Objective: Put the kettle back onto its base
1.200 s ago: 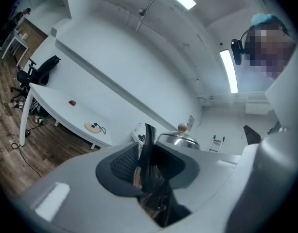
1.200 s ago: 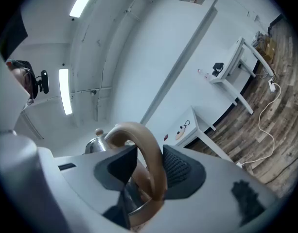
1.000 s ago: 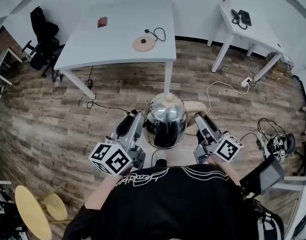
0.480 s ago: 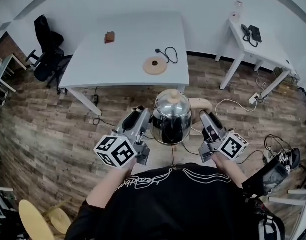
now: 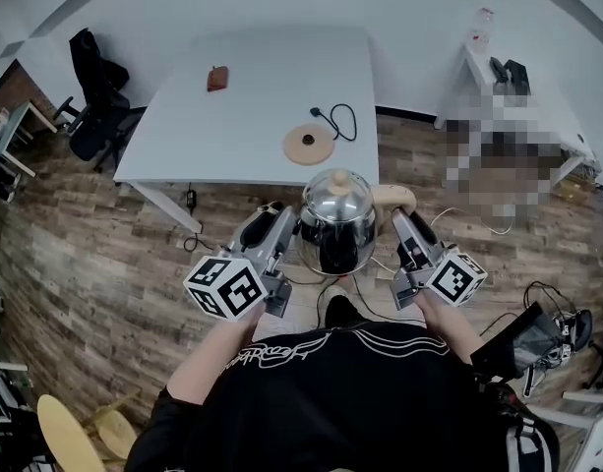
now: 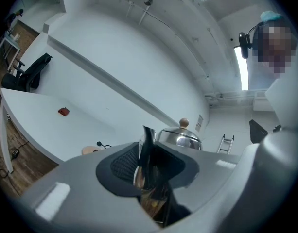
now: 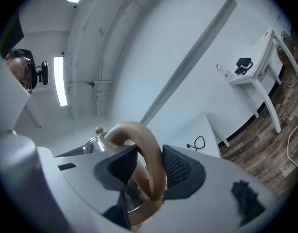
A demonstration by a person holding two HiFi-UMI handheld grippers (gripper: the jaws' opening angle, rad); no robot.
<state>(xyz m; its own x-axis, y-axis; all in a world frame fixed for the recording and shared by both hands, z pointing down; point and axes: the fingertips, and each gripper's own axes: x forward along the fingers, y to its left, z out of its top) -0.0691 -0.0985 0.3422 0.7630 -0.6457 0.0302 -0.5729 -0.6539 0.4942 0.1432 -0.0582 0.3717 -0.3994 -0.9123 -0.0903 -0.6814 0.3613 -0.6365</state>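
The steel kettle (image 5: 336,226) looks heavy and slick; the right gripper (image 5: 401,226) clamps its wooden handle (image 7: 148,161), and the left gripper (image 5: 284,228) pinches its spout (image 6: 148,154).

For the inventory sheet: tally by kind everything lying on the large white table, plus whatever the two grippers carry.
shiny steel kettle with tan handle: 1
round tan kettle base with black cord: 1
small reddish-brown object: 1
Total: 3
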